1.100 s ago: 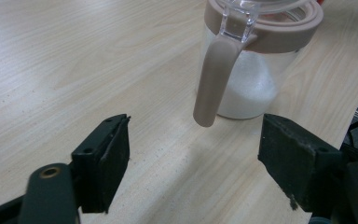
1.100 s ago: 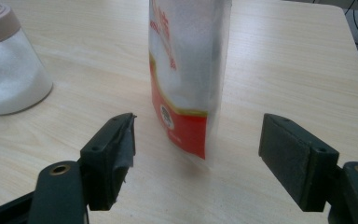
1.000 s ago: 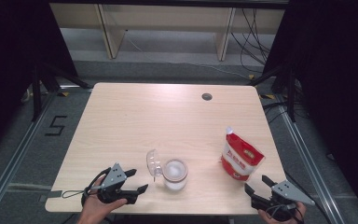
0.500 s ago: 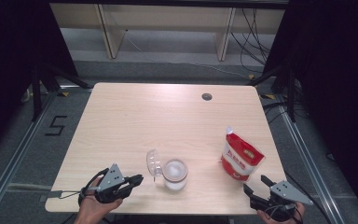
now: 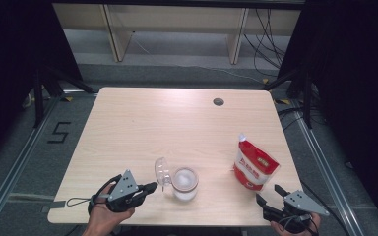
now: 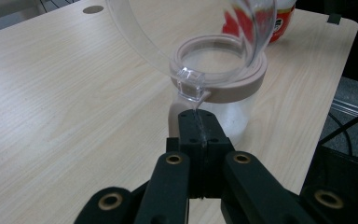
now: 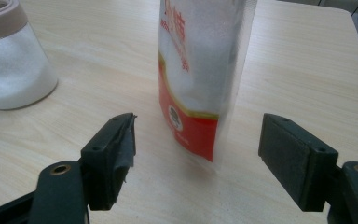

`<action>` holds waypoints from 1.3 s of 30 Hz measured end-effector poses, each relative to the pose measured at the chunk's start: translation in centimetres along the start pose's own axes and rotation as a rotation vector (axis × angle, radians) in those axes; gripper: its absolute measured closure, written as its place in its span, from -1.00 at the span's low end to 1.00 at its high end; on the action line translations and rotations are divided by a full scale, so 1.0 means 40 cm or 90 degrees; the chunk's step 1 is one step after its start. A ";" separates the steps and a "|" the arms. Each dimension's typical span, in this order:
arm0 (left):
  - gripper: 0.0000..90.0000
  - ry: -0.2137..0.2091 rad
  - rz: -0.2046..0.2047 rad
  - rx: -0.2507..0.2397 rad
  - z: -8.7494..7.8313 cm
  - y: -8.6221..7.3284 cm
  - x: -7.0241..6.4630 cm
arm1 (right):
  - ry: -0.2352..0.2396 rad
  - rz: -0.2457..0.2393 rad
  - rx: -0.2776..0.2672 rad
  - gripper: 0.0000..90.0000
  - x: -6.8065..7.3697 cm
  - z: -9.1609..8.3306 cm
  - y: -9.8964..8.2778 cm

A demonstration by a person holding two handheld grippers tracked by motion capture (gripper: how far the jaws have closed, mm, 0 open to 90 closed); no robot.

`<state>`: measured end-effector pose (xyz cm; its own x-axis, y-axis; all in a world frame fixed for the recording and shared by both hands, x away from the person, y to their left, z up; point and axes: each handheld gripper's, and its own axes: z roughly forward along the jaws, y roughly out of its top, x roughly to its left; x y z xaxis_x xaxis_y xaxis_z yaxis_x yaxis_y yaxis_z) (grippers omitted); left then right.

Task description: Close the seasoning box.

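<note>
**Left gripper view: jaws pinched at the jar's hinge, pouch waiting**

Left gripper view shows the left gripper (image 6: pixel 200 140) with its 2 black jaws clenched flat together, nothing clearly between them, right against the pink hinge strap of the clear plastic jar with a pink rim band (image 6: pixel 223 88). The jar's clear round flip lid (image 6: pixel 191 32) stands open above the mouth, and white powder lies inside. These jaws have just been closing. On the high view the jar (image 5: pixel 184 183) stands near the front edge of the pale wooden table (image 5: pixel 142 128), just beside the left gripper (image 5: pixel 147 188).

The right gripper (image 7: pixel 198 154) is released, jaws wide, lined up on the red-and-white stand-up pouch (image 7: pixel 200 70), which stands upright and untouched to the jar's right (image 5: pixel 254 168).

My judgement: the step in hand is steadying the jar while the pouch gets picked up. To do it well, keep the left jaws low at the hinge so the lid stays open, and close the right jaws on the pouch's upper body squarely, or it may tip.
</note>
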<state>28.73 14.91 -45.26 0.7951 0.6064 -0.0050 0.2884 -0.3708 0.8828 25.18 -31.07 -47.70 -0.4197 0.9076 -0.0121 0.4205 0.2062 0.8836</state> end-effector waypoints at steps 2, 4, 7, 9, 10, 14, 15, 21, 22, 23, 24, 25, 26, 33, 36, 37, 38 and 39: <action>0.99 -0.002 0.003 -0.002 0.003 0.007 -0.005 | 0.000 -0.001 0.001 -0.37 -0.001 0.000 0.000; 0.99 -0.003 0.016 -0.003 0.006 0.013 -0.008 | -0.003 -0.001 0.002 -0.37 -0.001 -0.001 0.000; 0.99 -0.002 0.015 -0.006 0.008 0.017 -0.011 | -0.001 -0.003 0.000 -0.37 0.000 0.000 0.000; 0.99 -0.003 0.019 -0.008 0.010 0.019 -0.011 | 0.004 0.001 -0.002 -0.37 0.000 0.002 0.000; 0.99 -0.005 0.014 -0.010 0.012 0.019 -0.012 | 0.002 -0.002 0.002 -0.37 0.000 0.002 0.000; 0.99 -0.005 0.013 -0.005 0.016 0.020 -0.018 | 0.003 -0.007 0.006 -0.37 -0.002 -0.001 0.001; 0.99 -0.007 0.012 -0.007 0.019 0.020 -0.018 | 0.001 -0.005 0.000 -0.37 -0.001 0.001 0.001; 0.98 -0.006 0.013 -0.008 0.020 0.027 -0.022 | 0.002 -0.009 0.001 -0.37 0.001 0.003 0.000; 0.98 -0.008 0.026 -0.009 0.021 0.029 -0.020 | 0.002 -0.007 0.002 -0.37 0.003 0.003 0.000; 0.98 -0.006 0.026 -0.010 0.021 0.030 -0.021 | 0.003 -0.005 0.002 -0.37 0.001 0.002 0.000; 0.98 -0.006 0.026 -0.010 0.022 0.030 -0.022 | 0.004 0.002 0.004 -0.37 0.004 0.002 0.000; 0.98 -0.008 0.029 -0.012 0.023 0.031 -0.022 | 0.005 0.003 0.005 -0.37 0.004 0.002 0.000; 0.98 -0.008 0.028 -0.011 0.023 0.032 -0.023 | 0.002 -0.007 0.002 -0.37 0.001 0.002 0.000; 0.96 -0.022 0.035 -0.010 0.025 0.037 -0.029 | 0.002 -0.006 0.003 -0.37 0.003 0.002 0.000; 0.94 -0.022 0.028 -0.011 0.024 0.034 -0.030 | 0.002 -0.005 0.003 -0.37 0.004 0.002 0.000; 0.91 -0.022 0.029 -0.008 0.022 0.034 -0.029 | 0.002 -0.002 0.004 -0.36 0.005 0.002 0.000; 0.89 -0.025 0.028 -0.009 0.022 0.033 -0.029 | 0.003 -0.001 0.004 -0.37 0.005 0.002 0.000; 0.83 -0.029 0.025 -0.010 0.022 0.031 -0.028 | 0.005 0.002 0.006 -0.37 0.006 0.001 0.000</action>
<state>28.66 13.15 -44.55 0.8296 0.5584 0.0089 0.2481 -0.3828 0.8899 25.13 -30.82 -47.71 -0.4246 0.9054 -0.0051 0.4295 0.2063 0.8792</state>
